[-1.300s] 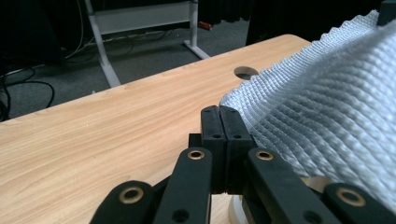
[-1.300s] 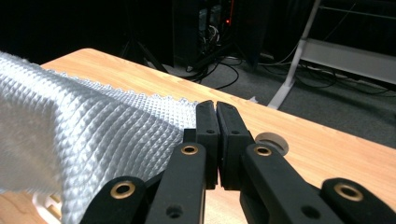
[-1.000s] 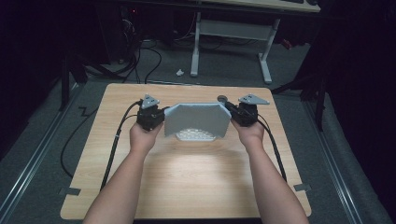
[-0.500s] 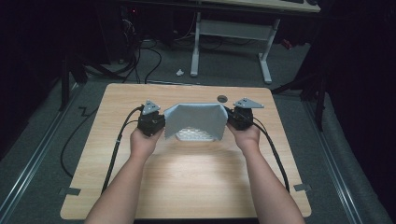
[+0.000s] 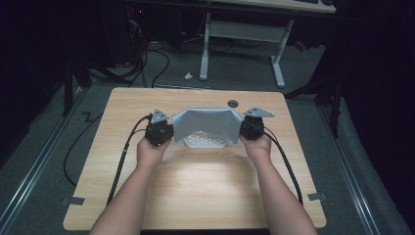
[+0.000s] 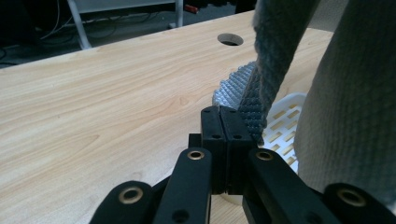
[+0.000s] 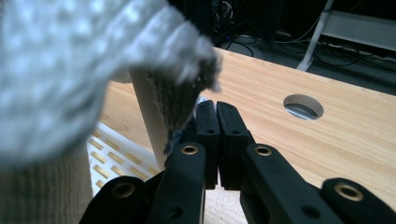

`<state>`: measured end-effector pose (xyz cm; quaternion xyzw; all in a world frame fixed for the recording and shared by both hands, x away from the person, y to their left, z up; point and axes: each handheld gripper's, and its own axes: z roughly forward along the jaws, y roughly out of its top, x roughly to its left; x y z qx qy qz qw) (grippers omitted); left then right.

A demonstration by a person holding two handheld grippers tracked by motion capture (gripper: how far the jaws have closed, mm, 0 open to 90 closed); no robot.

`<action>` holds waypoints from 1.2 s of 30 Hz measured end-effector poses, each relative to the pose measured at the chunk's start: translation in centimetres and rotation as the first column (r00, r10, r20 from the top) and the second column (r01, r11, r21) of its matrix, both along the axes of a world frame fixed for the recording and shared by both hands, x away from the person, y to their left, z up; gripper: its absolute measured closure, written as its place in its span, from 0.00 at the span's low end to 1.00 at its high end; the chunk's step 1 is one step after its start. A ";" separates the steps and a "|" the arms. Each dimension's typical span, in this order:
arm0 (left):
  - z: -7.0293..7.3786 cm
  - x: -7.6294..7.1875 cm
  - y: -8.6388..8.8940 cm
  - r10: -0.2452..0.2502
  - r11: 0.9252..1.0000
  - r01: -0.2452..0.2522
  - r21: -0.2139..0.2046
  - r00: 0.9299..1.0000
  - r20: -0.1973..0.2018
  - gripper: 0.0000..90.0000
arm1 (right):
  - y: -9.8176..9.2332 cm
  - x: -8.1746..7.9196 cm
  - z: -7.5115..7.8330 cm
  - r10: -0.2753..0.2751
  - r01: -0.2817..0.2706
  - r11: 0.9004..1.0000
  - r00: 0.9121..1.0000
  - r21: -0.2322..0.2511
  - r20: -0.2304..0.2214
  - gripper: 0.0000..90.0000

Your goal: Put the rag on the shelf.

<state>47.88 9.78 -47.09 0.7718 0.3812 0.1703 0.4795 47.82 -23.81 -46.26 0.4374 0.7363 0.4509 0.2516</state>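
the grey cloth [image 5: 203,125] hangs stretched between my two grippers over the far middle of the wooden table [image 5: 195,196], its lower edge draping just above a white slotted tray [image 5: 204,142]. i judge it light, soft and limp: it sags in the middle and folds at both ends, so it will swing and crumple if i slacken the pull. the waffle weave [image 6: 252,102] looks grippy enough, not slippery, and nothing about it is fragile. the corners or the top edge are the sensible places to hold, since a pinch there keeps the sheet spread.

the left gripper [image 5: 159,131] is clenched on the cloth's left end; in the left gripper view the jaws stand pressed together with a fold of fabric running up from their tips. the right gripper [image 5: 252,128] is likewise clamped on the right corner [image 7: 187,100], which bunches just above the closed jaws. the round hole [image 5: 233,103] in the table sits just behind the cloth.
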 end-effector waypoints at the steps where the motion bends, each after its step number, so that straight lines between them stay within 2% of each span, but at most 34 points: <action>1: -0.1 0.1 0.0 0.000 1.000 0.000 0.001 1.000 -0.005 1.00 | 0.0 0.0 0.0 0.000 0.000 1.000 1.000 0.000 0.000 0.99; 5: -0.5 0.1 -0.2 -0.010 1.000 0.010 0.008 1.000 -0.025 0.99 | 0.0 -0.1 -0.3 0.000 0.000 1.000 1.000 -0.003 -0.003 0.99; 10: -0.5 0.1 0.0 0.003 1.000 -0.002 0.006 1.000 -0.026 0.98 | -0.1 -0.2 -0.6 -0.004 0.004 1.000 1.000 0.002 -0.010 0.99; 11: -0.4 0.1 0.1 0.013 1.000 -0.013 0.003 1.000 -0.023 0.92 | -0.2 -0.2 -0.5 0.000 0.000 1.000 1.000 0.002 -0.010 0.95; 14: -0.2 0.0 0.7 0.022 1.000 -0.022 -0.014 0.999 -0.027 0.90 | -0.2 -0.4 -0.4 -0.002 0.002 1.000 1.000 -0.005 -0.002 0.94; 16: 0.1 -0.1 1.2 0.039 0.999 -0.039 -0.021 0.999 -0.017 0.87 | -0.5 -0.5 -0.2 -0.019 0.019 1.000 1.000 -0.002 0.013 0.90; 21: 0.7 -0.3 2.0 0.065 0.997 -0.065 -0.028 0.998 0.002 0.80 | -1.7 -0.7 0.1 -0.055 0.055 0.998 0.998 0.002 0.013 0.87; 27: 1.1 -0.4 3.0 0.088 0.995 -0.088 -0.040 0.996 0.008 0.76 | -2.6 -1.1 1.0 -0.064 0.065 0.998 0.997 -0.007 0.034 0.87; 29: 1.3 -0.5 3.3 0.092 0.995 -0.092 -0.037 0.996 0.010 0.75 | -2.9 -1.2 1.3 -0.070 0.071 0.997 0.997 -0.016 0.044 0.87; 33: 1.5 -0.3 3.4 0.091 0.994 -0.090 -0.065 0.996 0.008 0.75 | -3.3 -1.3 1.5 -0.076 0.077 0.997 0.996 -0.016 0.042 0.87; 36: 1.4 0.1 2.8 0.073 0.995 -0.074 -0.065 0.997 -0.014 0.75 | -3.2 -1.4 1.5 -0.074 0.075 0.997 0.996 -0.019 0.042 0.87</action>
